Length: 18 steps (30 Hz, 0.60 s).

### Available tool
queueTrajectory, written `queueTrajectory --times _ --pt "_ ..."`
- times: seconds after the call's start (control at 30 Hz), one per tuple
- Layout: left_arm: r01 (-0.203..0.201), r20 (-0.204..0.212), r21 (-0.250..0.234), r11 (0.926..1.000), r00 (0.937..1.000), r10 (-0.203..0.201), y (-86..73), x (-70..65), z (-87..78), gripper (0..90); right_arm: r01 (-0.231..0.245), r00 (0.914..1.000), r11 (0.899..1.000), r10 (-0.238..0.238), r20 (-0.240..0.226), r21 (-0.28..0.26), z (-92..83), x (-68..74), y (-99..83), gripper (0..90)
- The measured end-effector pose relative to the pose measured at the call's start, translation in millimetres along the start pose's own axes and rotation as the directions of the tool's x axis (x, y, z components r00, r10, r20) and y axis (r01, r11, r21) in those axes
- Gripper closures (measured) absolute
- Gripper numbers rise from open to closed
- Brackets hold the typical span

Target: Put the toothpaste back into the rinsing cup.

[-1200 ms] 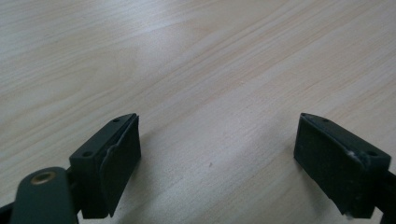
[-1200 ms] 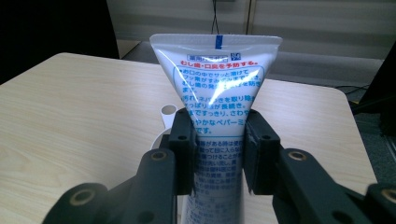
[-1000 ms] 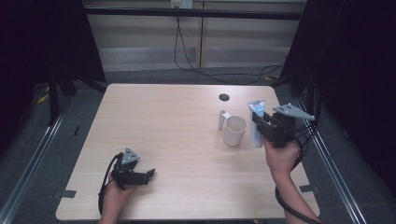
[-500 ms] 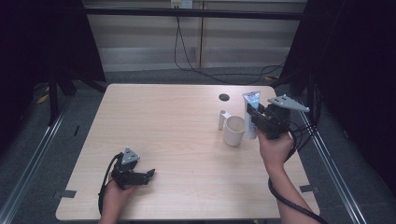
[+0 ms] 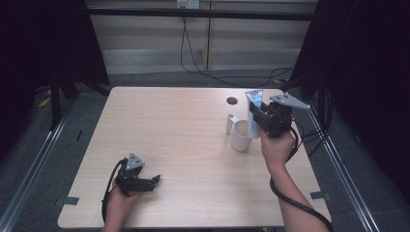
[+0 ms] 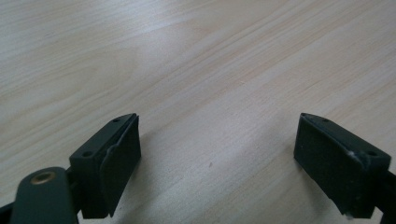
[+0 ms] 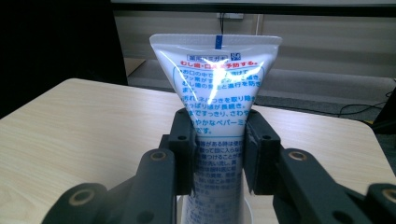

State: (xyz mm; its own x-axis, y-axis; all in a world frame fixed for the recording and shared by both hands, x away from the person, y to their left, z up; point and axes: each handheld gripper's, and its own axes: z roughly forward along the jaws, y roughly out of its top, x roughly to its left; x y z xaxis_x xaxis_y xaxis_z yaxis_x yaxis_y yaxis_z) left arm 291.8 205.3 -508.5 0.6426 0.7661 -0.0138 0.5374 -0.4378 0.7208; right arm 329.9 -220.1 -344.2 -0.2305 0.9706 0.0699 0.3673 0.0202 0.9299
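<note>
1. The toothpaste tube (image 7: 215,116) is standing upright with its flat crimped end up and its lower end dipping into the white cup (image 5: 240,136), likely so it slides in cap-first.
2. The right gripper (image 7: 217,154) is clamping the tube at mid-body, jaws pressing both flat faces; holding it there is keeping the tube vertical over the cup's mouth.
3. A small white object (image 5: 229,123) is standing just beside the cup; what it is I cannot tell.
4. The left gripper (image 6: 217,158) is resting near the table's (image 5: 169,125) front-left edge, jaws wide apart and gripping nothing, seemingly parked well clear of the work.
</note>
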Motion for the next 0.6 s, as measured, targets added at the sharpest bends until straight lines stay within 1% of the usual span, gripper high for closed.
queueTrajectory --times 0.1,0.2,0.3,0.43,0.5,0.6 --pt "-0.001 0.000 0.000 1.0000 1.0000 0.001 0.0 0.1 0.0 14.5 0.003 1.0000 1.000 -0.003 0.008 -0.003 4.1 -0.2 0.2 68.7" --pt "-0.001 0.000 0.000 1.0000 1.0000 0.001 0.0 0.0 0.0 14.5 -0.006 0.9999 1.000 0.006 0.011 -0.001 8.4 -0.5 1.4 68.6" --pt "-0.001 0.000 0.000 1.0000 1.0000 0.001 0.0 0.0 0.0 14.5 -0.001 0.9999 1.000 0.001 0.016 0.001 13.2 0.7 0.9 68.5" --pt "-0.001 0.000 0.000 1.0000 1.0000 0.001 0.0 0.1 0.0 14.5 -0.008 0.9998 1.000 0.008 0.020 0.005 19.5 -0.4 -1.7 68.5" --pt "-0.001 0.000 0.000 1.0000 1.0000 0.001 0.0 0.0 0.0 14.5 -0.009 0.9996 1.000 0.009 0.028 -0.002 21.1 -1.4 -2.9 68.5" --pt "-0.001 0.000 0.000 1.0000 1.0000 0.001 0.0 0.1 0.0 14.5 -0.024 0.9993 1.000 0.024 0.030 -0.006 23.2 -3.7 -4.7 68.4"
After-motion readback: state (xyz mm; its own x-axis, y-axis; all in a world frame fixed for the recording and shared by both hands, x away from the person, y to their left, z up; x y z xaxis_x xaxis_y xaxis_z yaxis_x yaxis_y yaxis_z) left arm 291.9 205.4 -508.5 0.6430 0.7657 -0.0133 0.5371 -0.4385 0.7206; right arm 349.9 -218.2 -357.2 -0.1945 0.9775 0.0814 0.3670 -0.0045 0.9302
